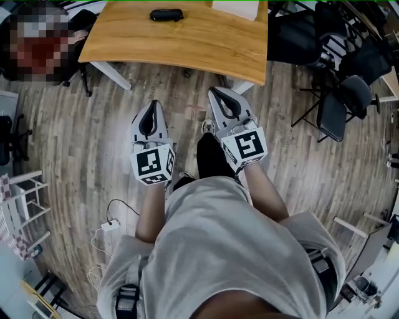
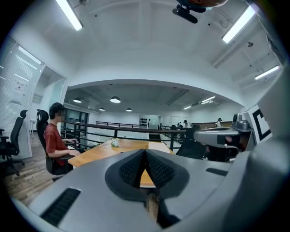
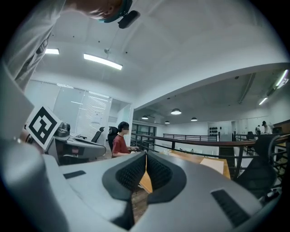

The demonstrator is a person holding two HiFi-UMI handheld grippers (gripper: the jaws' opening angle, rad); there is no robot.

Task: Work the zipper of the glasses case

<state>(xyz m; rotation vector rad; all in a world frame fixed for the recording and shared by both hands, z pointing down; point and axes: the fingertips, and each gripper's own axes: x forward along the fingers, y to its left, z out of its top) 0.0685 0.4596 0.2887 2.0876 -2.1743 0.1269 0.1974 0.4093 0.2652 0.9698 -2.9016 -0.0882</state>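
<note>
- Head view: the glasses case (image 1: 166,14) lies on the wooden table (image 1: 187,40), at twelve o'clock from both grippers and well apart from them, so I judge the zipper work is not begun.
- The left gripper (image 1: 153,103) and the right gripper (image 1: 212,90) are held side by side over the floor (image 1: 93,124), pointing to twelve o'clock. This is probably a carrying pose on the way to the table.
- The far part of the table is cut off by the top edge, and the zipper is too small to make out.
- Left gripper view: its jaws are pressed together with nothing between them. The right gripper shows at three o'clock and a seated person (image 2: 55,140) at nine o'clock. I cannot find the case here.
- Right gripper view: its jaws also meet, empty. The pads cover part of the table, and the case is not visible.
</note>
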